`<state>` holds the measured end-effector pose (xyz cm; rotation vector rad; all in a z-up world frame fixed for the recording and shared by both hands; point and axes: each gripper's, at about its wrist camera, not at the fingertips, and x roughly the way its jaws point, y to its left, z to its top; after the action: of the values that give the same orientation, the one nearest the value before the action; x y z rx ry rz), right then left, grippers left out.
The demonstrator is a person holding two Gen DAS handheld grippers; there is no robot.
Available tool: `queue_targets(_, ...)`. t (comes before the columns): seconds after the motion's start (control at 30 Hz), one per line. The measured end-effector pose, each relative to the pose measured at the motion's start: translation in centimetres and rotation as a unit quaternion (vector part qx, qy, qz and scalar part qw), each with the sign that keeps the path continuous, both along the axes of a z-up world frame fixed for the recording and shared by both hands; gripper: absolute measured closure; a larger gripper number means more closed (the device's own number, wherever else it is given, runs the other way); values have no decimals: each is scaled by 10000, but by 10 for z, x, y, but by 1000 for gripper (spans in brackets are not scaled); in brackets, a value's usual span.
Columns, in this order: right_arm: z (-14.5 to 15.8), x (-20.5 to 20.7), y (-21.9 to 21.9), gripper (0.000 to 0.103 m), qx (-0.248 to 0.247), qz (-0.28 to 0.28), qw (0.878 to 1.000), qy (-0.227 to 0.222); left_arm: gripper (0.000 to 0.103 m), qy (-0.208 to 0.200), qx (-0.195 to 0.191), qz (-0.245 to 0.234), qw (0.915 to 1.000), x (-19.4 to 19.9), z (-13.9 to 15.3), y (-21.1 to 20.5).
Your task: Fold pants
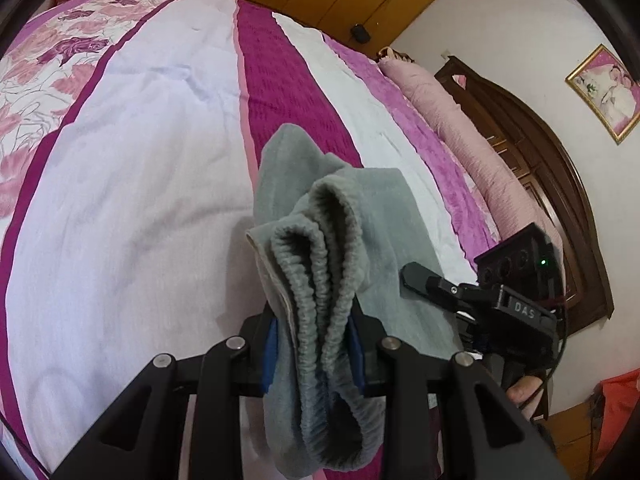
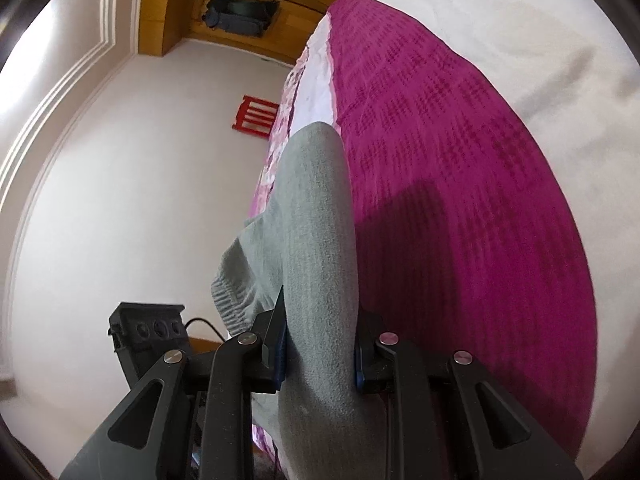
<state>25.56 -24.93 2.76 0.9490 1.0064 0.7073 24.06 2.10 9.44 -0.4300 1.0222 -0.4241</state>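
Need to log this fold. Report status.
Left gripper shut on grey fleece pants, bunched waistband. Right gripper shut on same pants. Nothing blocking on magenta-striped bedspread.

Black linkage grippers with silver pivot screws, blue pads (one lettered, apparently, "DAS").

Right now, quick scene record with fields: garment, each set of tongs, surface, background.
garment: grey pants, bunched, elastic waistband folds showing in the left wrist view
left tongs: shut on the gathered waistband
right tongs: shut on a smoother part of the grey fabric
surface: bed with white, magenta and pink floral cover; pants partly draped on it
background: dark wooden headboard, framed picture on the wall
fold state: not yet laid flat
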Motion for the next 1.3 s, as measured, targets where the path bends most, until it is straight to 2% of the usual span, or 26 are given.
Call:
queue_targets(0.13,3,10,9,79,-333,37,9994,-75,73,-23,145,69,9999,13,-3,-1)
queue_targets(0.23,8,25,6,79,-432,78,9989,-177,73,-26,306,-63,9995,31,-6,-4)
queue_targets(0.33,11,42,4,79,-416,81,9987,-294,73,40,208,-191,9996,52,-7,-3)
queue_targets(0.4,12,55,3,79,-484,48,9980,-401,73,-69,268,-315,9991,65,-3,-5)
queue_targets(0.47,6,66,6,77,-898,-57,9949,-450,73,-203,367,-374,9984,79,2,-8)
queue_targets(0.5,-4,74,10,75,-1426,-106,9889,-398,73,-223,409,-394,9981,89,3,-10)
queue_targets(0.53,-21,83,17,78,-1850,-2,9817,-450,73,-209,437,-419,9979,95,2,-11)
queue_targets(0.57,-32,84,17,80,-1735,41,9819,-765,73,-168,470,-467,9977,105,-2,-12)
queue_targets(0.6,-40,85,5,81,-1087,-39,9899,-909,73,-79,443,-521,9976,115,-12,-13)
queue_targets(0.63,-42,87,-2,81,-831,-85,9932,-811,73,14,395,-538,9978,123,-23,-13)
queue_targets(0.67,-44,87,-6,82,-676,-91,9944,-810,72,125,588,-347,9976,130,-43,-12)
queue_targets(0.7,-43,84,-5,82,-772,-69,9929,-899,69,189,592,-158,9979,134,-67,-9)
queue_targets(0.73,-40,83,-3,82,-878,-73,9916,-942,69,-70,279,-76,9996,131,-74,-3)
queue_targets(0.77,-39,81,-3,82,-938,-80,9909,-959,69,-245,221,-78,9994,127,-75,-2)
queue_targets(0.9,-37,82,0,82,-985,-101,9902,-984,68,-580,545,-29,9968,118,-71,-10)
queue_targets(1.1,-32,74,3,80,-1050,-149,9901,-922,67,-602,411,-5,9973,116,-74,-7)
queue_targets(1.13,-27,69,6,76,-1268,-171,9876,-914,66,-622,311,-5,9976,115,-74,-4)
queue_targets(1.2,-11,53,16,65,-1980,-329,9734,-1106,65,-578,46,-4,9983,110,-73,6)
queue_targets(1.23,0,36,21,57,-2574,-401,9566,-1306,61,-511,-63,19,9987,105,-70,12)
queue_targets(1.27,7,25,23,49,-2968,-417,9432,-1430,59,-483,-146,84,9987,97,-67,18)
queue_targets(1.3,13,14,25,47,-3336,-433,9296,-1505,55,-507,-221,245,9982,80,-64,27)
